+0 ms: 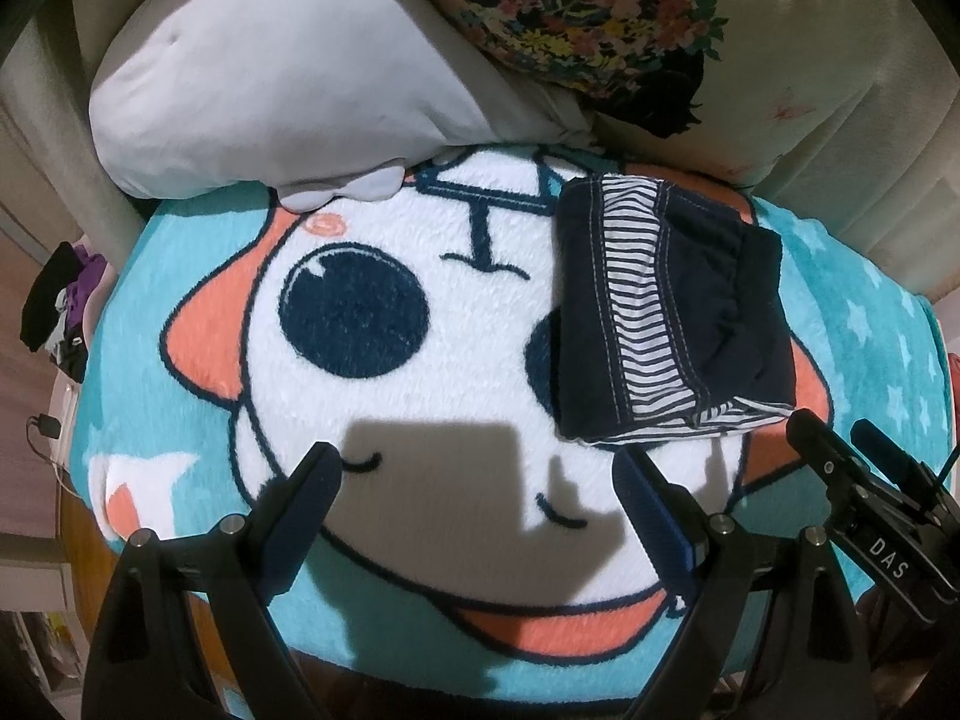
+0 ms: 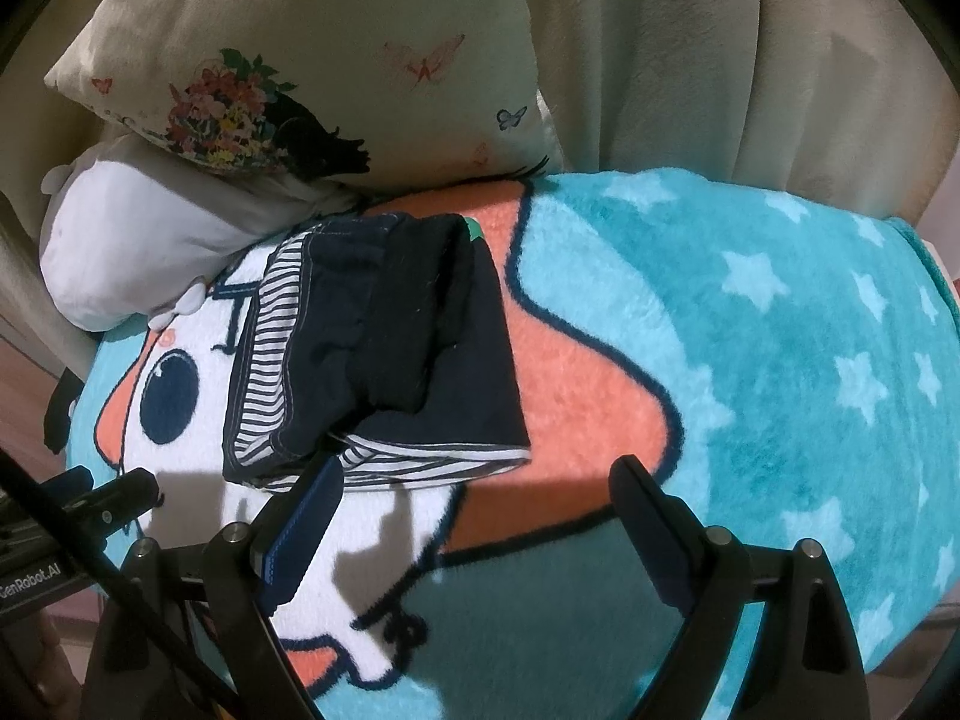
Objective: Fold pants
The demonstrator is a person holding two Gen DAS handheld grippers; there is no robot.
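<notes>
Currently: navy striped pants, folded compact, lying right of centre on cartoon fleece blanket. Left gripper and right gripper: fingers spread wide, empty (near edge). Advice: press layers flat, align hems squarely.

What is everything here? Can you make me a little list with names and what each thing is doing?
pants: navy pants with striped lining, folded into a small bundle
resting on: teal cartoon blanket
left gripper: open, empty, near the bundle's left side
right gripper: open, empty, just in front of the bundle
behind: grey plush toy, floral pillow
fold: looks done
</notes>
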